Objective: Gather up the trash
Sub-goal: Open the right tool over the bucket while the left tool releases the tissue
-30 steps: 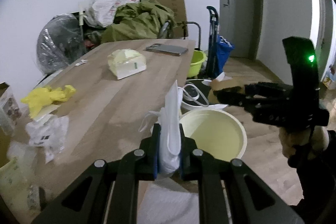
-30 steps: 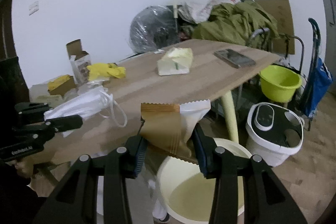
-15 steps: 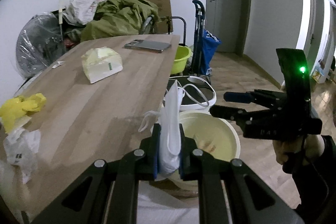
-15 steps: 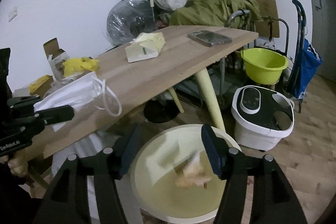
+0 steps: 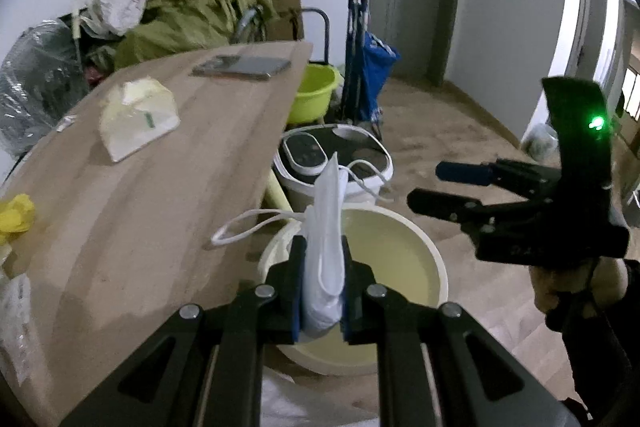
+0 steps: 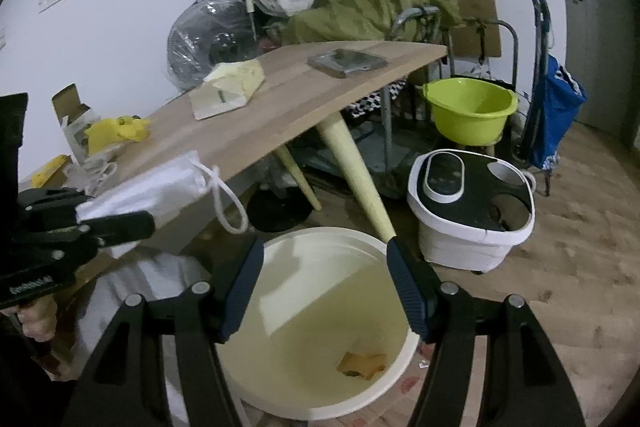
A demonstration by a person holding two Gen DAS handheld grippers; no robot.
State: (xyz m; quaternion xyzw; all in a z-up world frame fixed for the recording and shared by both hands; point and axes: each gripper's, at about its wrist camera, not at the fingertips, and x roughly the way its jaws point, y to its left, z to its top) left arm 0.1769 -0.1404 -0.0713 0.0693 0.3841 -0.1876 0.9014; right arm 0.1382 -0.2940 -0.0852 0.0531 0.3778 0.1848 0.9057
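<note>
My left gripper point(image 5: 322, 267) is shut on a white face mask point(image 5: 325, 247) with loose ear loops, held over the table's near edge and the rim of a cream bucket point(image 5: 432, 255) on the floor. The mask also shows in the right wrist view point(image 6: 156, 187). My right gripper point(image 6: 326, 271) is open and empty above the cream bucket point(image 6: 280, 403). A brown wrapper point(image 6: 362, 363) lies at the bucket's bottom. In the left wrist view the right gripper point(image 5: 430, 187) hangs open to the right of the bucket.
On the wooden table point(image 5: 160, 187) lie a cream tissue pack point(image 5: 138, 117), a phone point(image 5: 242, 67), yellow trash point(image 5: 14, 217) and a clear wrapper point(image 5: 14, 311). A white foot bath point(image 6: 472, 211), green basin point(image 6: 470, 109) and blue cart point(image 6: 554, 107) stand on the floor.
My right gripper opened and let go of the brown wrapper, which fell into the cream bucket. My left gripper moved with the mask toward the bucket.
</note>
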